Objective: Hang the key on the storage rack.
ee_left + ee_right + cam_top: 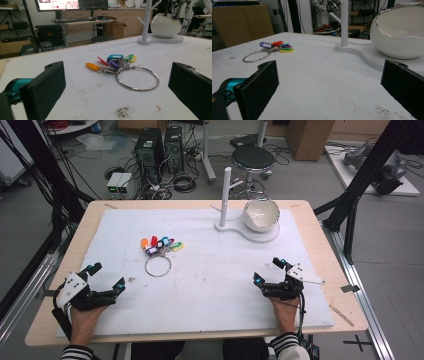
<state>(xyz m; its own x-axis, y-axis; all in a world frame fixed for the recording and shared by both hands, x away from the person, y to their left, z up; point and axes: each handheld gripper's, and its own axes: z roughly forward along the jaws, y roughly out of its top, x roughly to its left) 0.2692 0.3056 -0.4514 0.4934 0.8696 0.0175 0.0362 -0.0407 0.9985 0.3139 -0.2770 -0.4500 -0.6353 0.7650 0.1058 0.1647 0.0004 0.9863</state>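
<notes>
Keyring [158, 265] with coloured tags flat on the white table [210, 285] left of middle, we see our left claw [106, 276] and right claw [269, 269] released, resting well apart from it.

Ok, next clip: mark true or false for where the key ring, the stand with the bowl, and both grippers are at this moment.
1. The key ring lies flat on the white mat. True.
2. The left gripper is shut on the key ring. False: its jaws are open, the ring lies ahead of them.
3. The white bowl sits on the stand's base. True.
4. The right gripper holds the bowl. False: it is open and empty, near the table's front.
</notes>
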